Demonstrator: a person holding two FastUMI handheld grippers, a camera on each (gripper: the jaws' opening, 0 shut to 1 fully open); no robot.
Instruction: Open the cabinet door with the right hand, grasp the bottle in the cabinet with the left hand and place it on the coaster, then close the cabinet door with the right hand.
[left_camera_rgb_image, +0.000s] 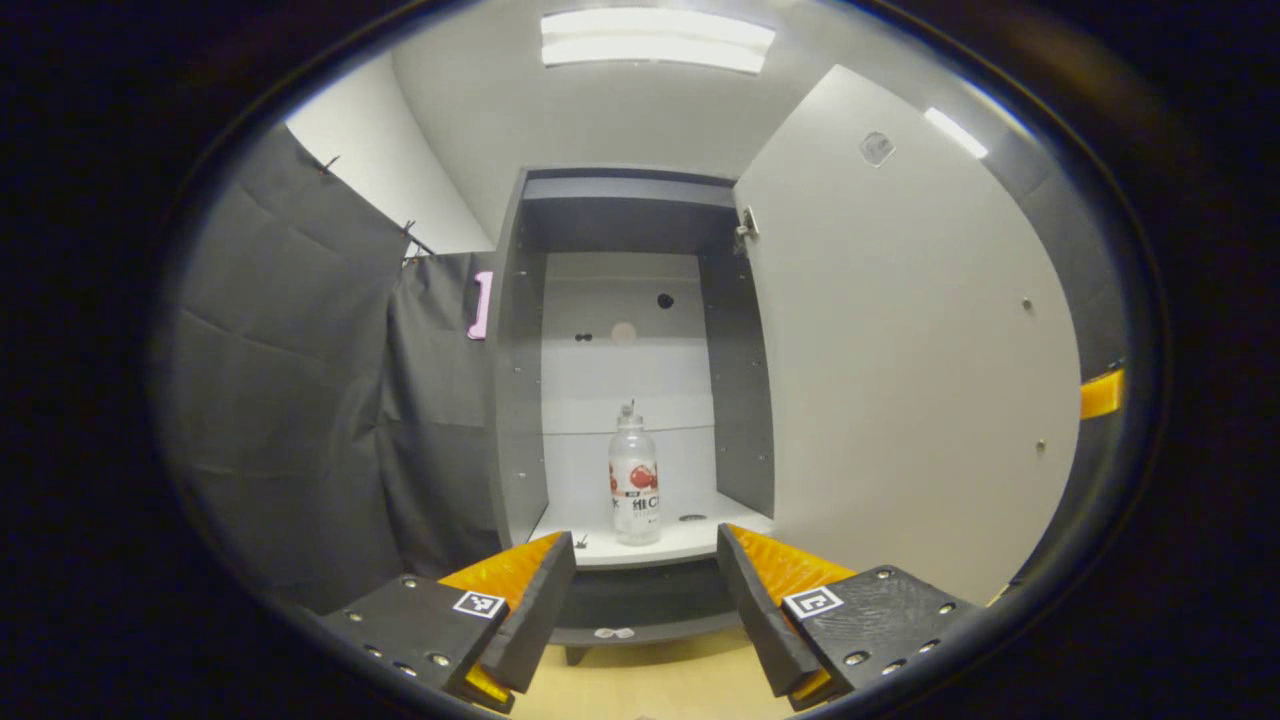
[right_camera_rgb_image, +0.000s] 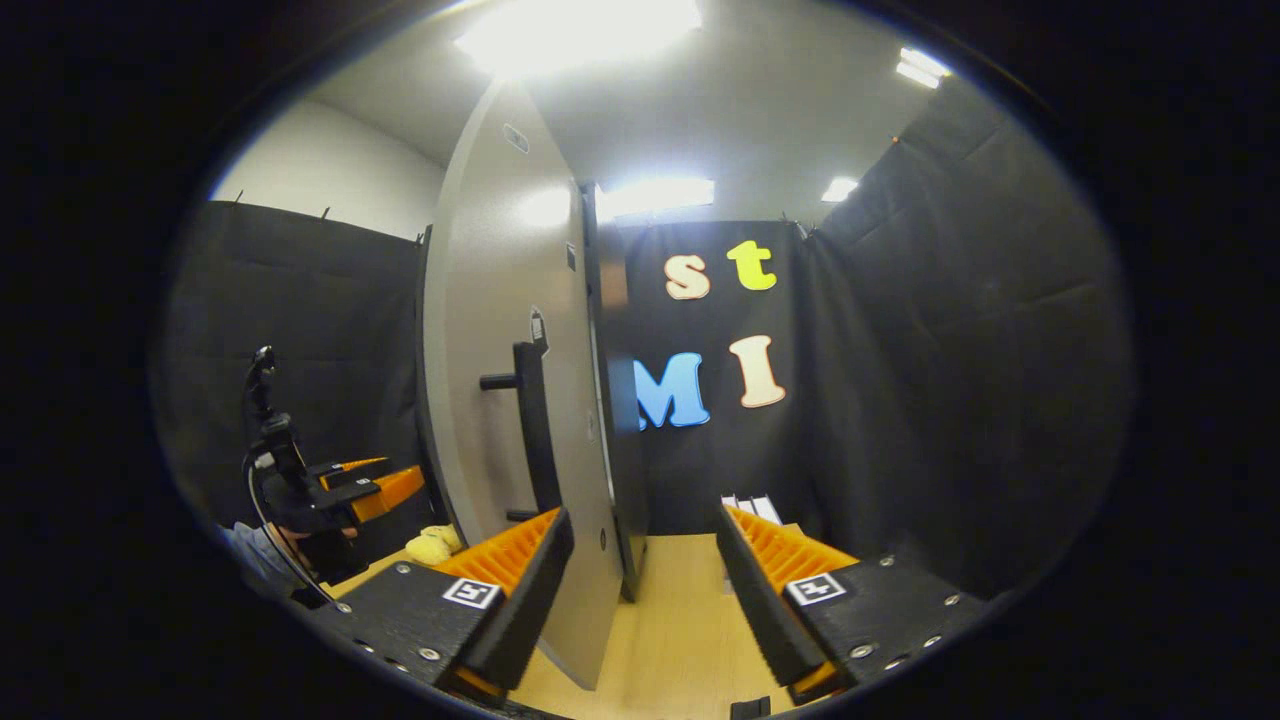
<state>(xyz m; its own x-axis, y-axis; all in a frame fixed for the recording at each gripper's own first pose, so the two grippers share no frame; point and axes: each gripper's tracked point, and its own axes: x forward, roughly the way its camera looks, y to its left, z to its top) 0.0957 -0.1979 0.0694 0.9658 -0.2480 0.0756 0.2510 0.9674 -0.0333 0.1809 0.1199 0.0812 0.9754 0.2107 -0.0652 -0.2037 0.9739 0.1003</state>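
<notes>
In the left gripper view the left gripper (left_camera_rgb_image: 646, 590) has its two fingers spread wide and holds nothing; the bottle (left_camera_rgb_image: 634, 490) shows in the gap between them, farther off and apart from both, standing upright on the white lower shelf (left_camera_rgb_image: 690, 545) of the cabinet (left_camera_rgb_image: 520, 380). The cabinet door (left_camera_rgb_image: 900, 350) is swung wide open on the right side of that view, its inner face toward the camera. In the right gripper view the right gripper (right_camera_rgb_image: 645, 585) is likewise wide open and empty, with the door's free edge in the gap between its fingers (whether either finger touches it cannot be told) and the black bar handle (right_camera_rgb_image: 535, 430) on the door's outer face just above the left finger. The left gripper shows farther off at lower left, near a small yellow object (right_camera_rgb_image: 432, 545) on the wooden tabletop (right_camera_rgb_image: 680, 620).
</notes>
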